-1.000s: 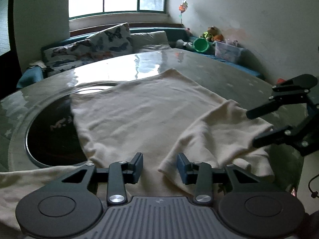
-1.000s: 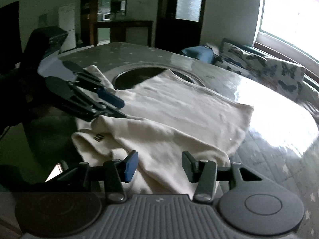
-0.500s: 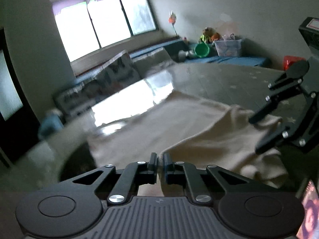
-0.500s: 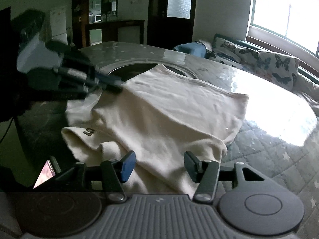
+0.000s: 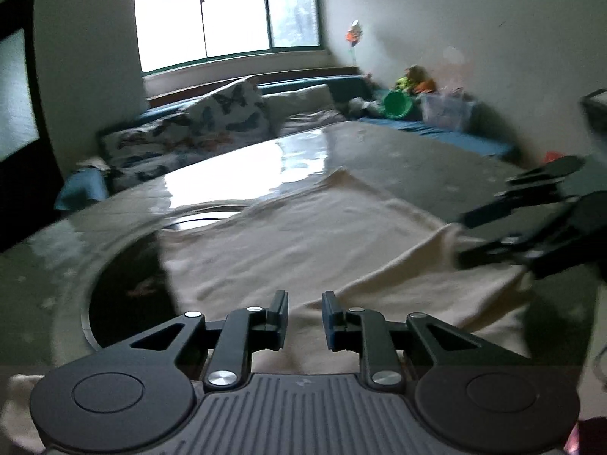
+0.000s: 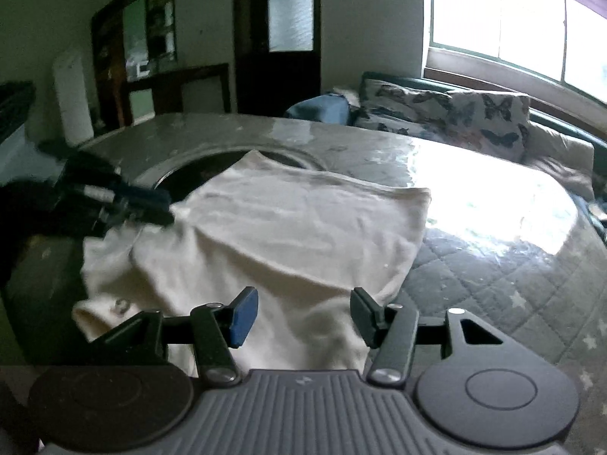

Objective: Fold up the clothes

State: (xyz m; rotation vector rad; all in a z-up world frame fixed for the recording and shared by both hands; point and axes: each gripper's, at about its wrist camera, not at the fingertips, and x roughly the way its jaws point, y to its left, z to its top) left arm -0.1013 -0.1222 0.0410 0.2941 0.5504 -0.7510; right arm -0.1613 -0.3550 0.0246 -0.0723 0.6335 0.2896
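Observation:
A cream shirt (image 5: 303,242) lies spread on the round table, with one side folded over onto itself. My left gripper (image 5: 303,314) hovers low over the shirt's near edge. Its jaws stand a narrow gap apart and are opening, and the pads press on nothing. In the right wrist view the left gripper (image 6: 165,208) has its tips at the shirt's (image 6: 296,227) left edge. My right gripper (image 6: 303,314) is open just above the shirt's near hem, with nothing between its fingers. It also shows at the right of the left wrist view, as the right gripper (image 5: 461,239) over the folded side.
The table (image 6: 493,265) has a quilted grey cover under glossy plastic and a dark round inset (image 5: 125,288) partly under the shirt. A sofa with butterfly cushions (image 5: 227,113) runs behind it. A green bowl (image 5: 396,104) and a clear bin (image 5: 444,110) sit at the back right.
My left gripper shut half a second ago and has since partly reopened, staying near the shirt's edge. My right gripper stayed open, shifted a little sideways and rolled.

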